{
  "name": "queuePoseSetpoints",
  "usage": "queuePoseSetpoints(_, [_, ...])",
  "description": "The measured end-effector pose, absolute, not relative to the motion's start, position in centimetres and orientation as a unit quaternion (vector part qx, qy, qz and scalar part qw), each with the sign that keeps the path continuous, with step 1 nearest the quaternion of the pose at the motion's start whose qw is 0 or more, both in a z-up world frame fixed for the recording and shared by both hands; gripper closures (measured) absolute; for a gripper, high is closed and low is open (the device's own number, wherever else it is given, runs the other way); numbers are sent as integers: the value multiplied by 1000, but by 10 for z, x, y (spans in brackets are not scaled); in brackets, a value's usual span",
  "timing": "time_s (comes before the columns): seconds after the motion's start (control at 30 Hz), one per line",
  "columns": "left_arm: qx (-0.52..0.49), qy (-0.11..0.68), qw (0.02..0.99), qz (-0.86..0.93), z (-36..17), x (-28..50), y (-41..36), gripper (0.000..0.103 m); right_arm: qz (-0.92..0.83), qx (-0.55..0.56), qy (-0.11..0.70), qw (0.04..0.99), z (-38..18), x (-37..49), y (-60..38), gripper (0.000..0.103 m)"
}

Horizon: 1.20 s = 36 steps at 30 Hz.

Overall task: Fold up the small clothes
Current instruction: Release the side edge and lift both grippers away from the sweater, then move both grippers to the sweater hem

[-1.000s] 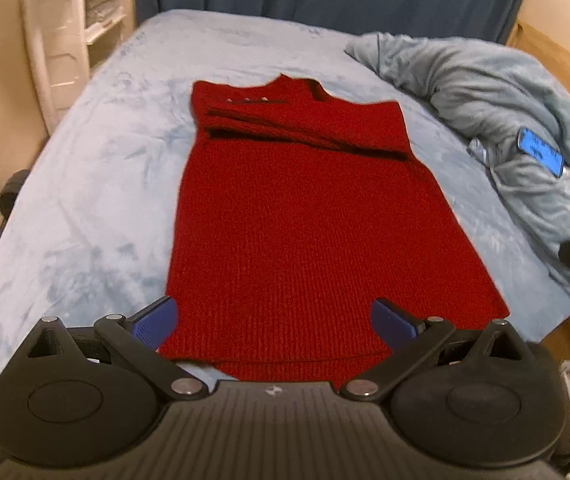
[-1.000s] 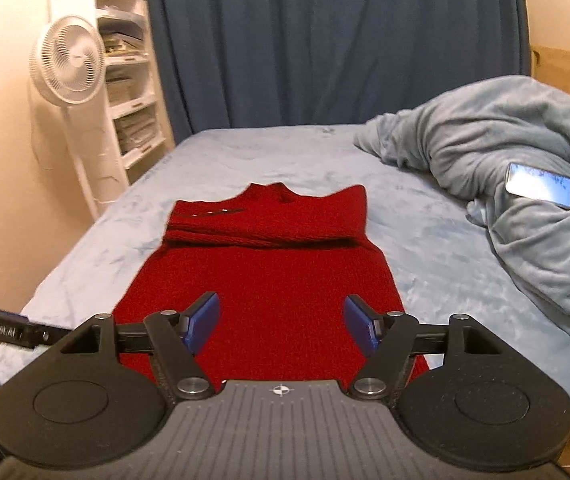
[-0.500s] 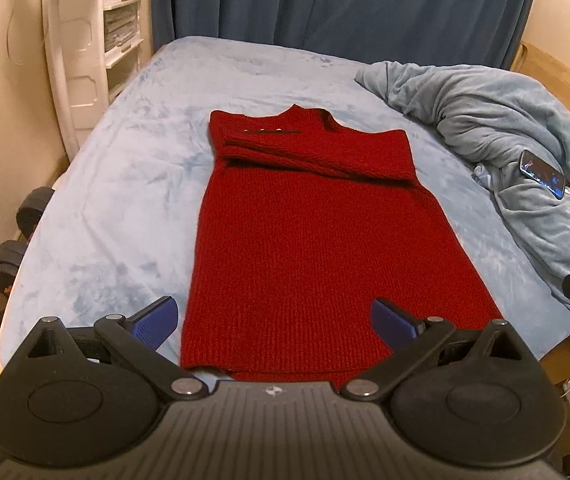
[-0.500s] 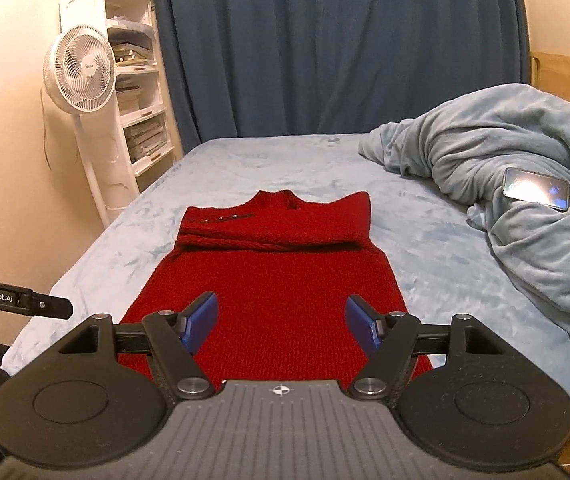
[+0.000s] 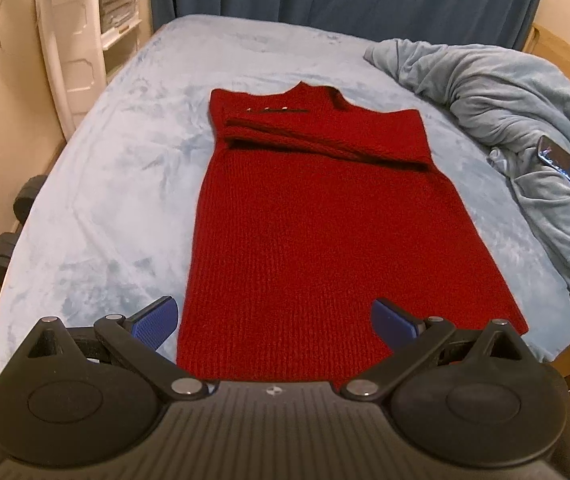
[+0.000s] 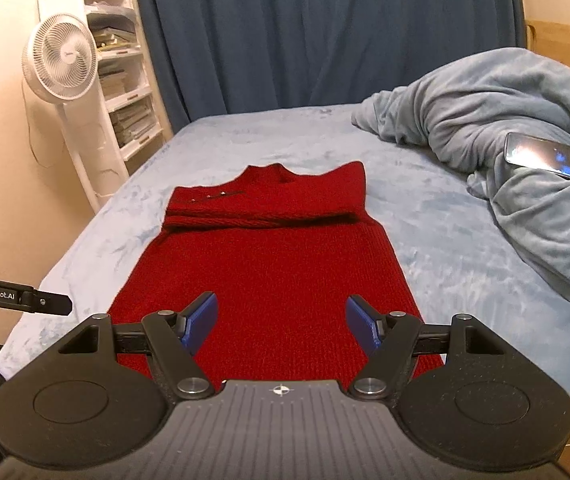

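While the red sweater [image 5: 325, 232] is lying flat on the bed [image 5: 105, 184], both tools are hanging at its near hem with nothing in them. Ahead of the left gripper [image 5: 275, 314], jaws standing wide, the hem's left corner is sitting just inside the left finger. The right gripper [image 6: 281, 314] is also gaping, empty, with the knit spreading out beyond and between its blue pads. Up at the far end the sleeves are lying across the chest in a band, so I'm judging the first tucking done. What is remaining, I'd say, is gripping the hem and bringing it up toward the collar. A blanket [image 6: 505, 140] and phone [image 6: 539, 155] are sitting off beyond the right jaw.
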<state>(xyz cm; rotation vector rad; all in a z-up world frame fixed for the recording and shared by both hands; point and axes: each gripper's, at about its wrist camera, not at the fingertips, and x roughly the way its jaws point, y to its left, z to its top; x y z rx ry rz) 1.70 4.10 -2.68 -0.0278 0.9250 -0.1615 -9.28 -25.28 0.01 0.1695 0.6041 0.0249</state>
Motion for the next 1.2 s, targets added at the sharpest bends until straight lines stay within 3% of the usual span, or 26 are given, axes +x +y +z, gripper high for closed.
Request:
queuePoseSetpoints(0.4, [-7,470,881,-52,-84,75,48,0,-56,71,321,943,-35,-42,-297,29])
queuePoseSetpoints(0.67, [62,498,863,-63,-136,115,42,0,-111,114,401,902,-97,16,-361,28])
queuePoseSetpoints(0.97, [57,541,835,-84,-180,136,60,0,-94,122,519,841,-176,60,-385,14])
queuePoseSetpoints(1.2, [68,549,824,-124,-184,131,58,0,-67,134,517,843,-182,54,-383,9])
